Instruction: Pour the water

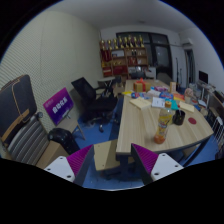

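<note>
Item: my claw [112, 160]. Two fingers, magenta pads [79, 161] facing inward, spread wide with nothing between them. I hold nothing. I hang high and well back from the work surface, looking down over the room.

Item: wooden table [140, 135], long, running away from me, ahead and slightly right of my fingers. Crowded at the far end with small colourful things I cannot make out.

Item: bottle [163, 124], amber-looking, upright on the near part of the table, beyond my right finger. I judge this the vessel for pouring, though its contents are not clear to me.

Item: dark cup [179, 117], just beside the bottle, farther right. Likely the receiver; I cannot confirm.

Item: office chair [93, 98], black, left of the table. Purple sign [58, 104] farther left. Shelving [125, 52] against the far wall.

Step in hand: approach, as I judge it; no grasp made, pouring not begun.

Next move calls for: descent toward the table, fingers kept spread, lined up either side of the bottle's body before closing, keeping clear of the cup.
</note>
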The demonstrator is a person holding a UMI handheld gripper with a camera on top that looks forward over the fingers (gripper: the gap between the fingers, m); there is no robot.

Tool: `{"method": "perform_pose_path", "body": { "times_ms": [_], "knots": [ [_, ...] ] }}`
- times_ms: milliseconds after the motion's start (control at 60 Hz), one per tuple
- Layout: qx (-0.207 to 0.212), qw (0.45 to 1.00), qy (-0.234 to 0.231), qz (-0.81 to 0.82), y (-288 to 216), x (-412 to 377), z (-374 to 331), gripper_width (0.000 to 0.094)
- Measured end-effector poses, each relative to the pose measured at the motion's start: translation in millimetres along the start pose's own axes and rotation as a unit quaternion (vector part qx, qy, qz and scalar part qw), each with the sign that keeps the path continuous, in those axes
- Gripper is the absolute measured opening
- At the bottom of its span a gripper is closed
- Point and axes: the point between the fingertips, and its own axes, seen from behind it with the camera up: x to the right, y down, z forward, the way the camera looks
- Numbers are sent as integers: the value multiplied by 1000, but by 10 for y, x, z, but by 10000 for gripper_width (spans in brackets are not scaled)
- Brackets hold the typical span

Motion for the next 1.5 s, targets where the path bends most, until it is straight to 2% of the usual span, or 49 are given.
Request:
{"method": "perform_pose_path", "body": {
  "times_ms": [83, 217, 233, 450, 550, 717, 767, 800, 850, 883, 1017, 1050, 1067, 1100, 1133, 1167, 1300, 1400, 1483, 1500],
  "knots": [
    [47, 998, 20, -21, -83, 159, 59, 802],
    [43, 995, 88, -26, 188, 800, 278, 804],
    [45, 994, 91, -25, 236, 1058, 258, 802],
    [91, 982, 160, -37, 54, 2184, 1060, 806],
    [110, 980, 164, -13, 0, 2532, 1528, 813],
    [158, 976, 148, -27, -236, 2689, 2104, 811],
    [171, 973, 154, -34, -340, 2726, 2178, 781],
    [179, 971, 154, -37, -387, 2741, 2224, 723],
    [184, 970, 155, -39, -418, 2788, 2291, 532],
    [185, 970, 154, -35, -427, 2795, 2308, 499],
    [177, 974, 131, -57, -438, 2753, 2356, 455],
    [167, 976, 125, -58, -443, 2739, 2374, 467],
    [160, 978, 120, -57, -450, 2731, 2389, 428],
    [145, 982, 111, -56, -438, 2730, 2448, 420],
    [128, 986, 96, -50, -453, 2734, 2511, 368],
    [119, 989, 78, -33, -512, 2693, 2539, 369],
    [132, 981, -1, 140, -1090, 2663, 2575, 337],
    [131, 927, -65, 345, -1527, 2762, 2543, 336],
    [116, 823, -130, 541, -1793, 2906, 2547, 337],
    [115, 802, -154, 566, -1743, 3028, 2655, 338]
  ]
}}
